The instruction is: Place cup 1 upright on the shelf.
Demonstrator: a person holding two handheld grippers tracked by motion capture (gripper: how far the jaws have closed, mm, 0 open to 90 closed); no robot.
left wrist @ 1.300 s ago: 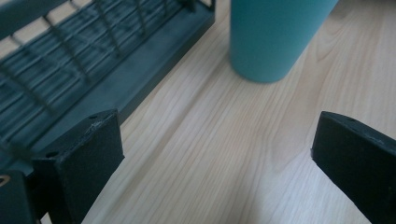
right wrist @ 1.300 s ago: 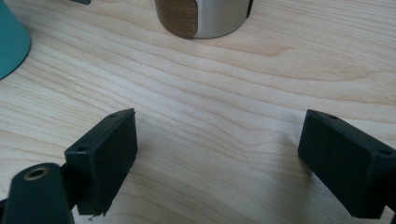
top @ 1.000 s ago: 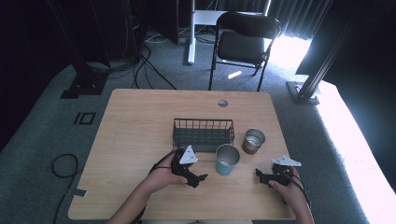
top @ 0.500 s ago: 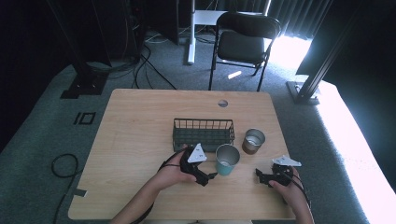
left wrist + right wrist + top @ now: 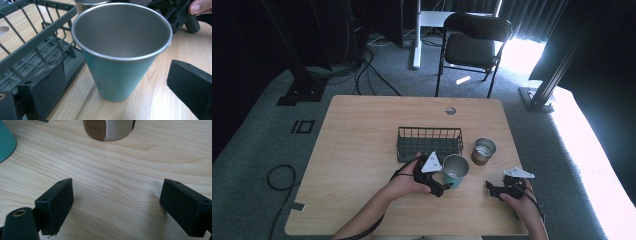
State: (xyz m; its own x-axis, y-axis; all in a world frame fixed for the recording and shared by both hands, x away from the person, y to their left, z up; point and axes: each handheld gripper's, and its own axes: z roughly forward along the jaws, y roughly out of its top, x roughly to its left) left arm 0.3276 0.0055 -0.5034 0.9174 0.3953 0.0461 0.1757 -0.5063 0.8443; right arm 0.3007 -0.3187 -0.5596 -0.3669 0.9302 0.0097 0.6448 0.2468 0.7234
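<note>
A teal cup (image 5: pixel 117 75) with a steel inside stands upright on the table, just in front of the wire basket (image 5: pixel 37 45). My left gripper (image 5: pixel 117 87) is open, one jaw on each side of the cup's lower half, neither pressing on it. From above, the left gripper (image 5: pixel 447 182) sits at the teal cup (image 5: pixel 455 170). A second steel cup with a brown band (image 5: pixel 483 150) stands to its right. My right gripper (image 5: pixel 492 189) rests open near the front right edge. Between the right gripper's (image 5: pixel 117 207) jaws lies bare wood, the banded cup (image 5: pixel 107 130) ahead.
The dark wire basket (image 5: pixel 429 142) stands mid-table behind the cups. The wooden table (image 5: pixel 362 150) has a cable hole (image 5: pixel 450 110) at its far edge. A black chair (image 5: pixel 472 47) and cables are on the floor beyond.
My left gripper has moved right, up to the teal cup, so the cup now stands between its jaws. The right gripper has stayed put.
</note>
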